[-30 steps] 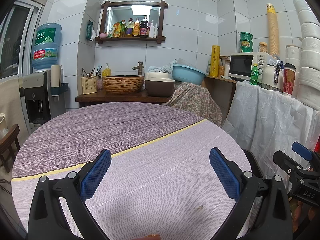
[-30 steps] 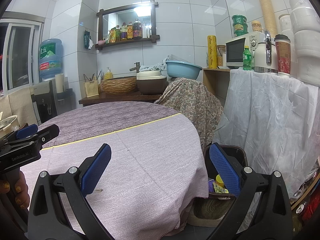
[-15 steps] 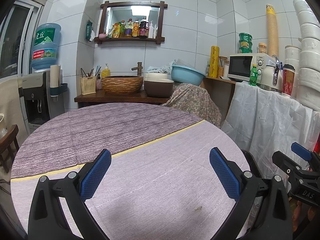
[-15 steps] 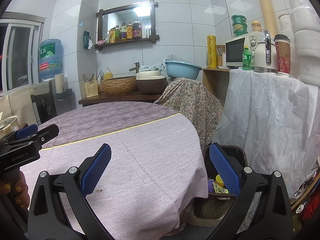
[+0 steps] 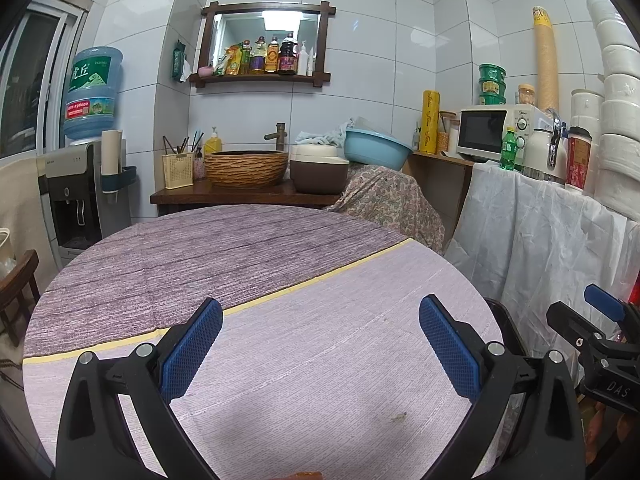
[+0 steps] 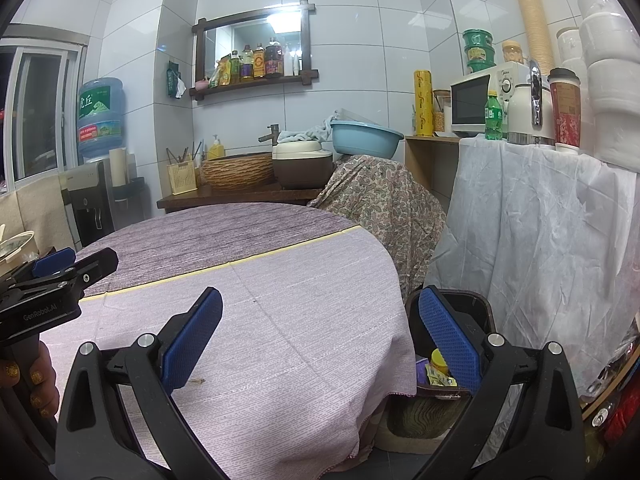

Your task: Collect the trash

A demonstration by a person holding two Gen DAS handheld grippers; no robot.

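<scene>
— Anything different from a second ago?

— Hardly. Left gripper [image 5: 320,344] hovers as before over the round table under a lilac woven cloth [image 5: 280,272], blue pads spread wide, nothing between them. Same for the right gripper [image 6: 320,340]: wide apart, empty, aimed past the table's edge.

— And the trash?

— Down at four o'clock in the right view: dark plastic bin [image 6: 476,304] just beside the table, with wrappers and a yellow-capped piece [image 6: 438,372] inside. On the cloth, only a small brown crumb [image 5: 398,416] at five o'clock in the left view. Also an orange sliver [image 5: 306,474] at six o'clock, too cropped to identify.

— Meaning?

— Probably near done; perhaps just that crumb left.
</scene>
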